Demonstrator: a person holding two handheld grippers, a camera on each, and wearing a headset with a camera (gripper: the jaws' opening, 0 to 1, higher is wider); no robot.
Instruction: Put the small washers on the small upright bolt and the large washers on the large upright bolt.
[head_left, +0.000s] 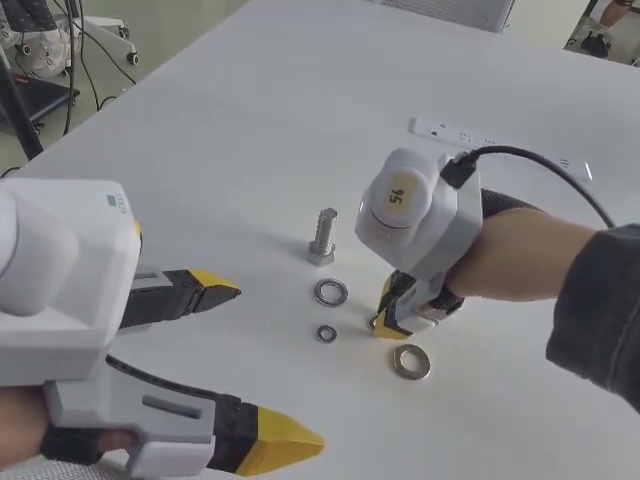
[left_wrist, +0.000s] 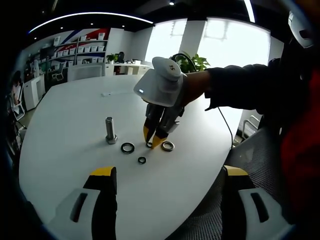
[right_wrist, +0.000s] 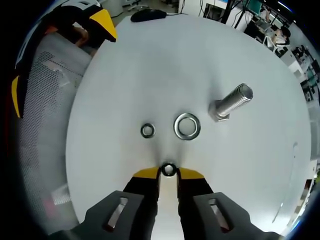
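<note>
Left gripper (head_left: 278, 364), right gripper (head_left: 378, 322) yellow-tipped; bolt (head_left: 323, 237) silver, washers (head_left: 331, 292) seemingly too; table (head_left: 250, 130) white.

A: In the head view we lose part of the left gripper (head_left: 278, 364): it runs off the left and bottom edges.
B: And the right gripper (head_left: 383, 312) hides its own tips under its housing. The small ring (right_wrist: 169, 170) between them, pinched or merely flanked, we can't tell.
A: Nor can we read the print on the white strip (head_left: 455, 132).
</note>
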